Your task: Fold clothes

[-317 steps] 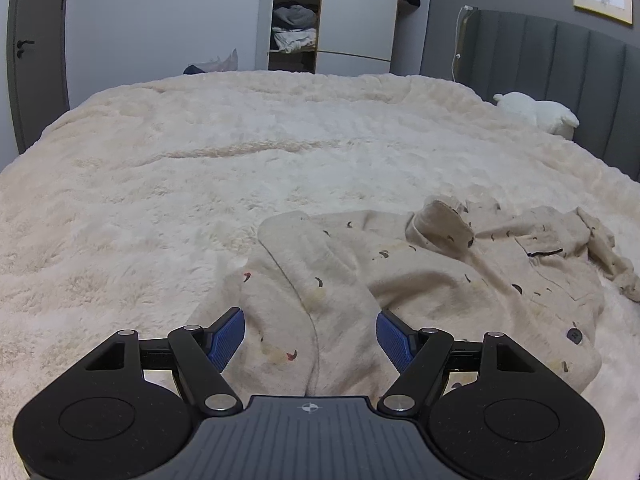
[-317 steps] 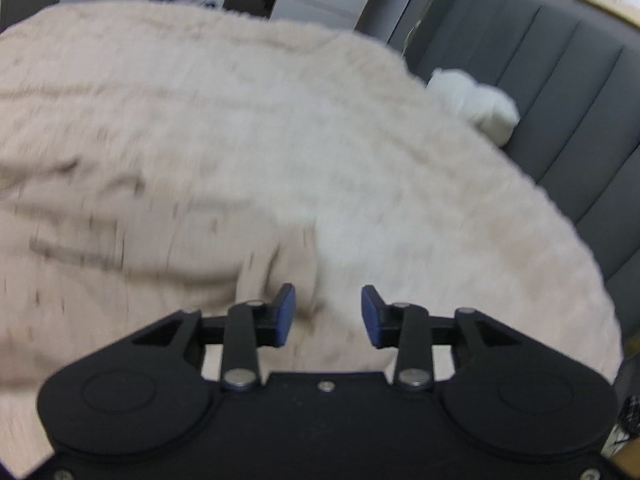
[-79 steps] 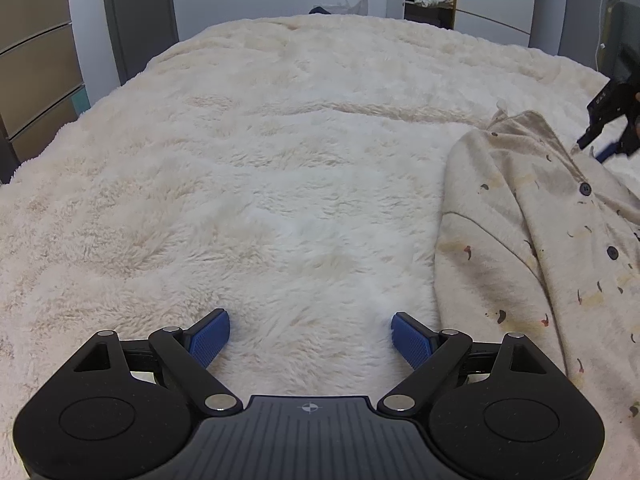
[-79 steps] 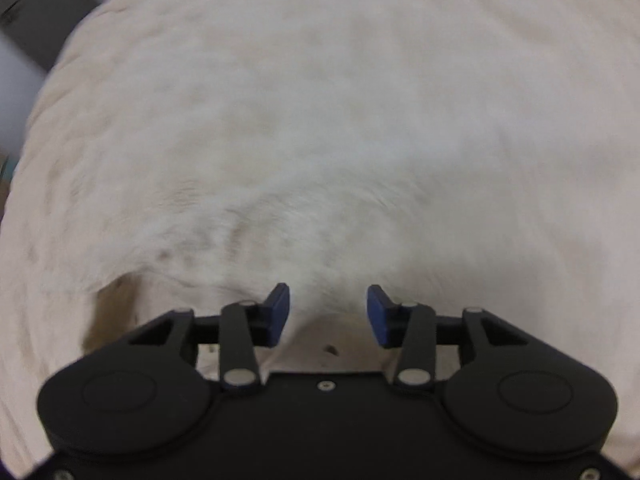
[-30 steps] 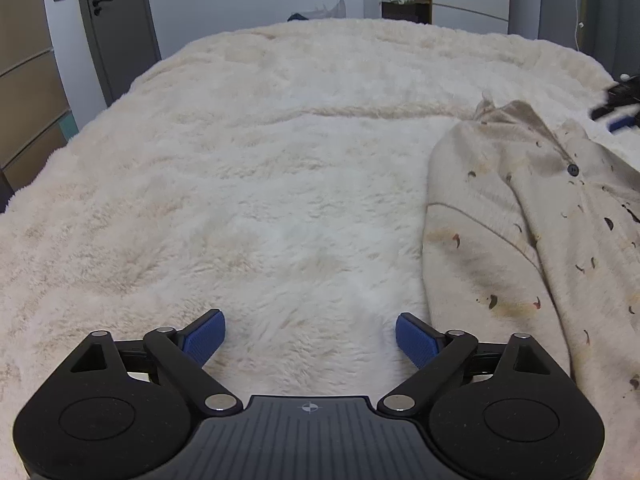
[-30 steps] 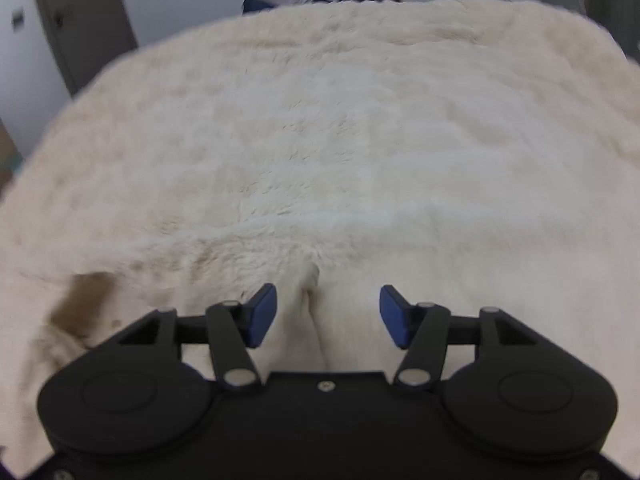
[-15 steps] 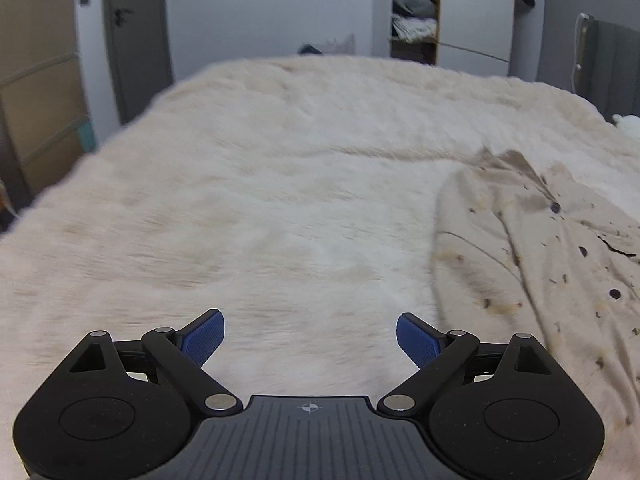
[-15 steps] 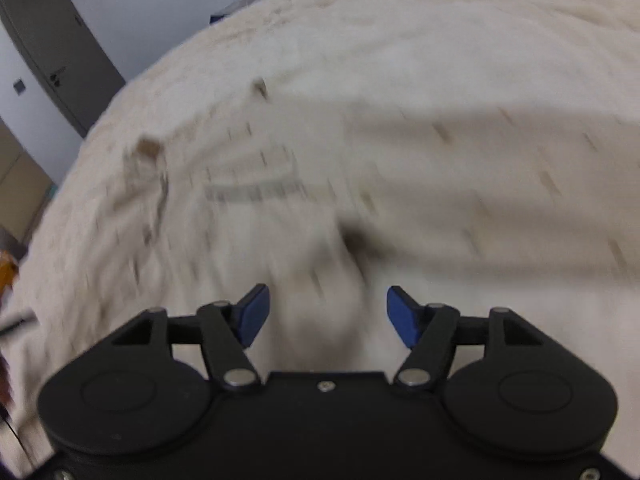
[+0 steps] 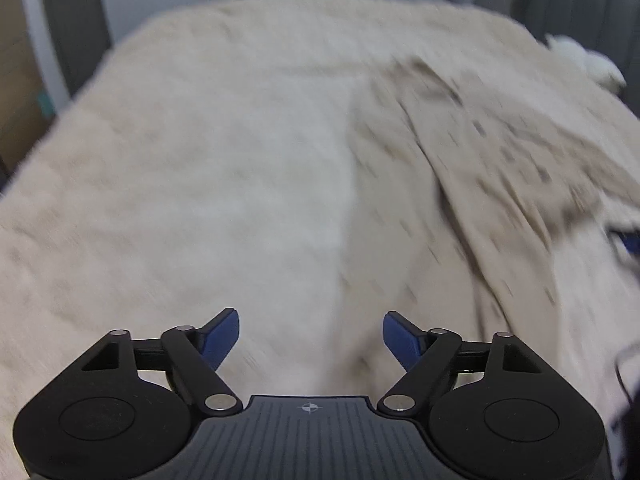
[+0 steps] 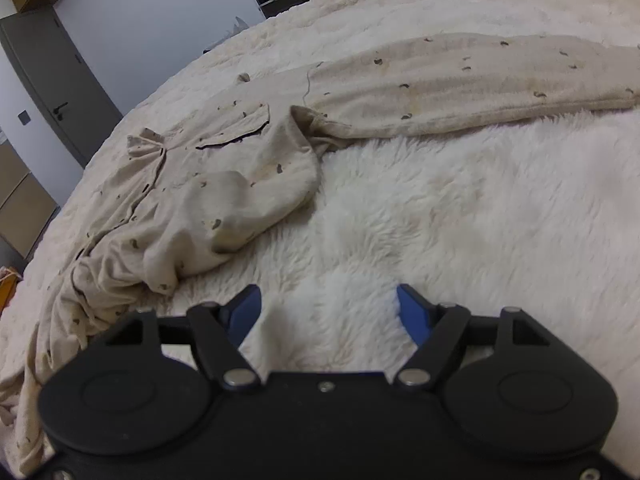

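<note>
Both the left gripper (image 9: 311, 330) and right gripper (image 10: 327, 312) are hovering spread over the bed (image 10: 460, 216); the shirt (image 10: 224, 184) is lying rumpled (flatten before creasing).

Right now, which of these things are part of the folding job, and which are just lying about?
Part of the job:
- beige patterned shirt
- left gripper, open
- right gripper, open

Just lying about:
- fluffy bed cover
- white plush toy
- grey door

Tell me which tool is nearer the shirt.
Left. The left tool hangs open with the shirt edge between its fingers; the right tool is open above bare blanket, shirt lying ahead-left.
</note>
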Motion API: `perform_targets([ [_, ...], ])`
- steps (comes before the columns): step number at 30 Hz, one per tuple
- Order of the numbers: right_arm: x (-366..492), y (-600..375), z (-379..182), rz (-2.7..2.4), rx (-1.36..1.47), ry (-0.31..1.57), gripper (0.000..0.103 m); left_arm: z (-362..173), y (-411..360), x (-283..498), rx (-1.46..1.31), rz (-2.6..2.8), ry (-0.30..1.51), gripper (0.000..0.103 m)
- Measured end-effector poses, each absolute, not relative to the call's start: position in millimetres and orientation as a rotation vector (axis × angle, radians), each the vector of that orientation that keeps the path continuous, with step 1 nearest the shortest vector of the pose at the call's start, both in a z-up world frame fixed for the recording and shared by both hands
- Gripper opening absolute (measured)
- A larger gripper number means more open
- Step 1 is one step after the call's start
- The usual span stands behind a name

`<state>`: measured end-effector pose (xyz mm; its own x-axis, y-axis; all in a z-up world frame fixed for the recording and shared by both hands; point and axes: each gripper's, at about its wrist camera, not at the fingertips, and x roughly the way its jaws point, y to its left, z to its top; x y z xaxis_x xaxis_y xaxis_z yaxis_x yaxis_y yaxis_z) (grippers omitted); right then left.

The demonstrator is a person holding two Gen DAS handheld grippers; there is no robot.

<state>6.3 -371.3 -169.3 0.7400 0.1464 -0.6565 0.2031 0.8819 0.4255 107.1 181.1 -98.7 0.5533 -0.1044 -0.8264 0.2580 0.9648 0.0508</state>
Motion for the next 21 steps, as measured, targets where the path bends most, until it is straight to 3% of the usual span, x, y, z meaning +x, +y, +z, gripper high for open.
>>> perform_targets([
  [2,6,-374,-168,-0.033,0.529,0.741,0.072,-110,171,98,0.197,-0.230,1.016,0.069],
  [5,5,-379,-167,-0.032,0.569,0.737,0.072,-129,165,103,0.226,-0.198,1.061,0.051],
  [7,5,-381,-167,-0.032,0.587,0.735,0.072,-139,165,113,0.241,-0.187,1.065,0.033],
  [8,5,-382,-167,-0.031,0.593,0.735,0.072,-137,165,118,0.258,-0.183,1.046,0.013],
  [9,5,-384,-168,-0.030,0.599,0.735,0.072,-131,167,122,0.269,-0.163,1.027,0.003],
  [16,7,-389,-167,-0.036,0.625,0.730,0.072,-36,205,161,0.536,0.175,0.692,0.002],
  [21,11,-389,-169,-0.035,0.628,0.731,0.072,-7,207,182,0.849,0.316,0.474,0.002],
])
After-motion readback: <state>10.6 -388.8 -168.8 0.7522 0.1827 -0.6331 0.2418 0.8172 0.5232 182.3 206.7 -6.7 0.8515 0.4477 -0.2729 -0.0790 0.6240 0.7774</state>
